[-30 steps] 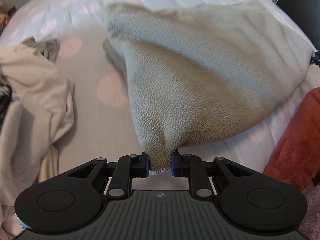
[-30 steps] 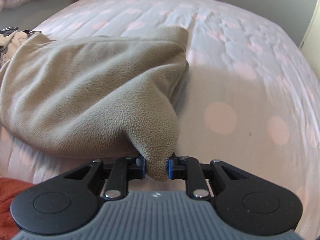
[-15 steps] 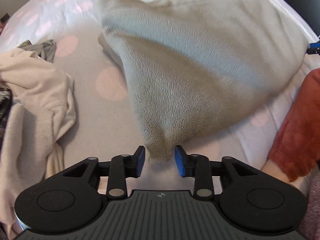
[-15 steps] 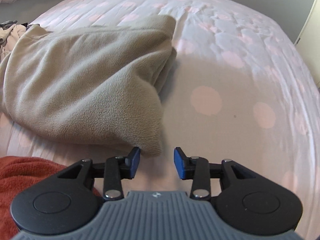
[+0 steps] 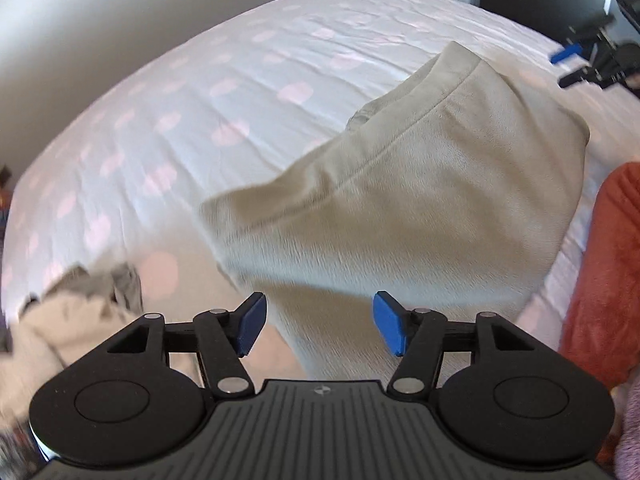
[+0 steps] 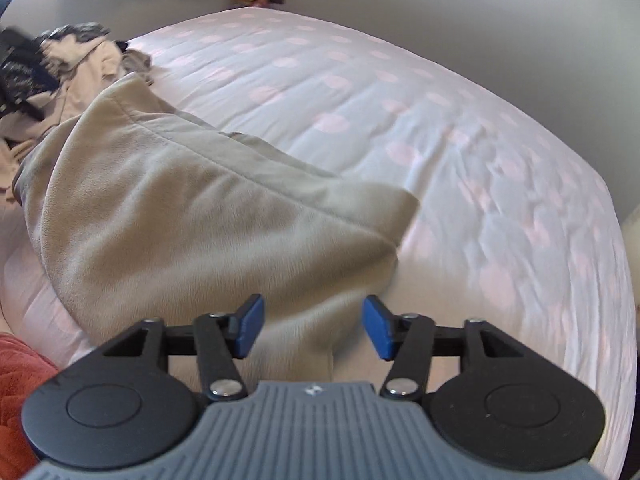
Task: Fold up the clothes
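A beige fleece garment (image 5: 420, 200) lies folded on the bed, seen from both sides (image 6: 180, 220). My left gripper (image 5: 318, 326) hangs above its near edge, jaws opening, blue pads (image 5: 250, 322) well apart and not pressing on the cloth. My right gripper (image 6: 312, 326) hangs above the garment's other near edge, jaws opening too, pads (image 6: 378, 328) off the fabric. The right gripper also shows far off in the left wrist view (image 5: 580, 64). Both pictures are blurred by motion.
The bed's white cover with pink dots (image 6: 460, 140) spreads beyond the garment. A heap of cream and grey clothes (image 5: 76, 304) lies at the left, also in the right wrist view (image 6: 60, 64). A rust-red fleece (image 5: 604, 264) lies at the near side. A grey wall (image 6: 440, 8) stands behind.
Both grippers let go of the fleece corners, spread their jaws and rose away from the bed. The garment dropped flat onto the cover.
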Motion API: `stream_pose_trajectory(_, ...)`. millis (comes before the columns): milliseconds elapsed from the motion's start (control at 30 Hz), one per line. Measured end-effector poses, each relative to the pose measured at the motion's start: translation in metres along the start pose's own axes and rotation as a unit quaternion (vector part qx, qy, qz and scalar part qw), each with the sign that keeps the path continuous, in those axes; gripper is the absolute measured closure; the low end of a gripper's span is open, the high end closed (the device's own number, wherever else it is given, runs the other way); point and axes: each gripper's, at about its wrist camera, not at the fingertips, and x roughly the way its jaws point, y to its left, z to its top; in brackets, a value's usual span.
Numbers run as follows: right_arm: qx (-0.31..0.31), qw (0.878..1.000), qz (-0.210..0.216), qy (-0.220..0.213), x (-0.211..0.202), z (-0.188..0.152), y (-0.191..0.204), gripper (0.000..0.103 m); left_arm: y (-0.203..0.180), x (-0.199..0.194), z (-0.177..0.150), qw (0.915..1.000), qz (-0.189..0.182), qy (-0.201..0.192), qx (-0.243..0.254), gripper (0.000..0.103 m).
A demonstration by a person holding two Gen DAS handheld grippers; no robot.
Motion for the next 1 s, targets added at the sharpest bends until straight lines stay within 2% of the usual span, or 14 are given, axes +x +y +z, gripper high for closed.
stream_pose_trajectory(133, -0.060, 0.998, 0.025, 0.010, 0.031, 0.036, -0.005, 0.040, 0.006, 0.033, 0.024, 0.9971, 0.020, 0.018, 0.071, 0.043)
stream_pose_trajectory(233, -0.103, 0.993, 0.041, 0.028, 0.060, 0.063, -0.012, 0.035, 0.016, 0.061, 0.040, 0.9932, 0.005, 0.031, 0.112, 0.043)
stream_pose_trajectory(300, -0.123, 0.990, 0.059, 0.038, 0.078, 0.078, -0.020, 0.030, 0.026, 0.079, 0.049, 0.9910, -0.010, 0.037, 0.128, 0.043)
stream_pose_trajectory(400, -0.141, 0.984, 0.092, 0.058, 0.105, 0.097, -0.033, 0.027, 0.041, 0.105, 0.060, 0.9878, -0.038, 0.050, 0.143, 0.040)
stream_pose_trajectory(567, -0.145, 0.976, 0.130, 0.097, 0.150, 0.107, -0.052, 0.024, 0.060, 0.145, 0.068, 0.9815, -0.100, 0.081, 0.142, 0.036)
stream_pose_trajectory(733, -0.100, 0.975, 0.169, 0.104, 0.169, 0.097, -0.064, 0.026, 0.078, 0.168, 0.057, 0.9814, -0.150, 0.093, 0.076, 0.035)
stream_pose_trajectory(833, -0.086, 0.976, 0.179, 0.093, 0.162, 0.091, -0.063, 0.040, 0.077, 0.161, 0.050, 0.9831, -0.152, 0.076, 0.069, 0.044)
stream_pose_trajectory(900, -0.089, 0.976, 0.178, 0.090, 0.157, 0.089, -0.059, 0.053, 0.073, 0.155, 0.046, 0.9843, -0.148, 0.066, 0.070, 0.055)
stream_pose_trajectory(933, -0.089, 0.976, 0.177, 0.093, 0.155, 0.088, -0.058, 0.058, 0.072, 0.154, 0.044, 0.9849, -0.145, 0.068, 0.067, 0.056)
stream_pose_trajectory(1000, -0.096, 0.977, 0.165, 0.098, 0.151, 0.086, -0.052, 0.088, 0.070, 0.154, 0.044, 0.9859, -0.141, 0.075, 0.049, 0.068)
